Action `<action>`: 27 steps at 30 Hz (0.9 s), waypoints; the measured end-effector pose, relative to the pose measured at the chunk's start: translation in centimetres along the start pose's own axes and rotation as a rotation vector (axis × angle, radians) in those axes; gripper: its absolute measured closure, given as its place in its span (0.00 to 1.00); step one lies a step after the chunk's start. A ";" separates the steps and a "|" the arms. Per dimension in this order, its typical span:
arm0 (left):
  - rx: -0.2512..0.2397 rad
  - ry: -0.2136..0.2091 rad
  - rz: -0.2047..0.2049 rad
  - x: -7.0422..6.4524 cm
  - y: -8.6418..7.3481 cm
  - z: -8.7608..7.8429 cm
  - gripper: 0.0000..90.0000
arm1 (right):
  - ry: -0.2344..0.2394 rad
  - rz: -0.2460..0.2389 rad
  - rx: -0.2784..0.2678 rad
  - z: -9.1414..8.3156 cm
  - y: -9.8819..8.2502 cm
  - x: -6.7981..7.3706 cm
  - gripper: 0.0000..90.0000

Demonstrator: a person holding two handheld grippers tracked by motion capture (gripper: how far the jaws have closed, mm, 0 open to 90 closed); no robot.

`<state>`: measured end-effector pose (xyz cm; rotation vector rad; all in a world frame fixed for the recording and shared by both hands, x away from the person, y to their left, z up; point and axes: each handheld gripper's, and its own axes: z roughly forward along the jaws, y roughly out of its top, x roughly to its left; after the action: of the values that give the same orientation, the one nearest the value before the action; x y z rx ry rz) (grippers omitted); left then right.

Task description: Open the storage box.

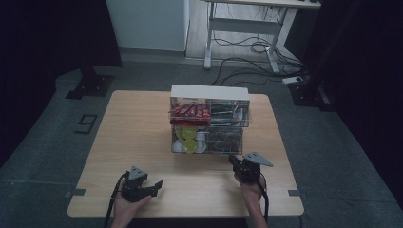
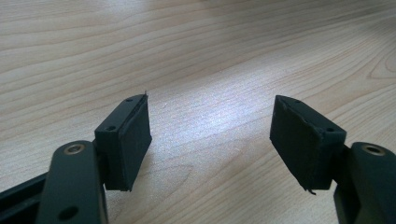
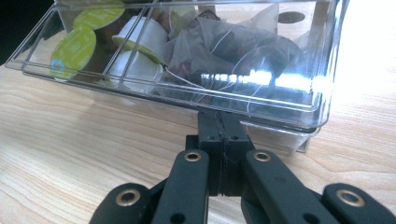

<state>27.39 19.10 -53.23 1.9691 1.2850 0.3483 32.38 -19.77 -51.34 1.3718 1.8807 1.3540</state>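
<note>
My right gripper (image 3: 219,140) has its jaws pressed together at the front lip of the lower clear drawer (image 3: 187,88), low on its right part; whether they pinch the lip or merely meet just under it I cannot tell. I judge the hold is for sliding that drawer, since it already juts forward of the organizer (image 1: 209,118). Behind its wall lie tea bags (image 3: 233,51), with green-lidded pods (image 3: 74,44) in the next compartment. My left gripper (image 2: 210,135) idles with jaws wide apart over bare wood, near my edge, well away from the organizer. The upper tier holds red sachets (image 1: 190,111). The bench (image 1: 133,137) is pale wood grain, standing on grey floor; a white desk frame (image 1: 242,28) and loose cables (image 1: 247,64) sit behind in a dim room.
</note>
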 end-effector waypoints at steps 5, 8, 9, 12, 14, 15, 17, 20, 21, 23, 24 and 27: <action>0.004 0.000 -0.004 0.0 0.0 0.0 0.32 | -0.001 0.001 -0.007 -0.1 0.1 0.1 0.99; 0.001 0.001 -0.005 0.0 0.0 -0.1 0.32 | -0.001 -0.002 -0.011 -0.2 0.2 0.2 0.99; 0.000 0.001 -0.006 0.0 0.0 -0.1 0.32 | 0.000 -0.001 -0.015 -0.2 0.2 0.2 0.99; -0.002 0.004 -0.010 0.1 0.0 -0.1 0.32 | 0.004 -0.002 -0.026 -0.3 0.4 0.4 0.99; -0.001 0.004 -0.010 0.1 0.0 -0.1 0.32 | 0.006 -0.003 -0.029 -0.3 0.5 0.5 0.99; -0.001 0.004 -0.011 0.1 0.0 -0.1 0.32 | 0.007 -0.005 -0.030 -0.3 0.5 0.6 0.99; 0.000 0.004 -0.010 0.2 0.0 -0.1 0.32 | 0.009 -0.004 -0.032 -0.3 0.6 0.7 0.99; -0.003 0.004 -0.014 0.2 0.0 -0.2 0.32 | 0.011 -0.007 -0.032 -0.3 0.8 0.8 0.99; -0.003 0.004 -0.014 0.2 0.0 -0.2 0.32 | 0.012 -0.003 -0.032 -0.3 0.9 0.8 0.99; -0.002 0.003 -0.015 0.2 0.1 -0.2 0.32 | 0.018 0.003 -0.039 -0.4 1.1 0.9 0.99; -0.002 0.003 -0.015 0.2 0.1 -0.2 0.32 | 0.018 0.003 -0.039 -0.4 1.1 0.9 0.99; -0.003 0.002 -0.013 0.2 0.1 -0.3 0.32 | 0.019 -0.004 -0.050 -0.6 1.6 1.1 0.99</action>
<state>27.34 19.35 -52.99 1.9580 1.2971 0.3461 32.17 -19.05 -49.51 1.3347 1.8478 1.4076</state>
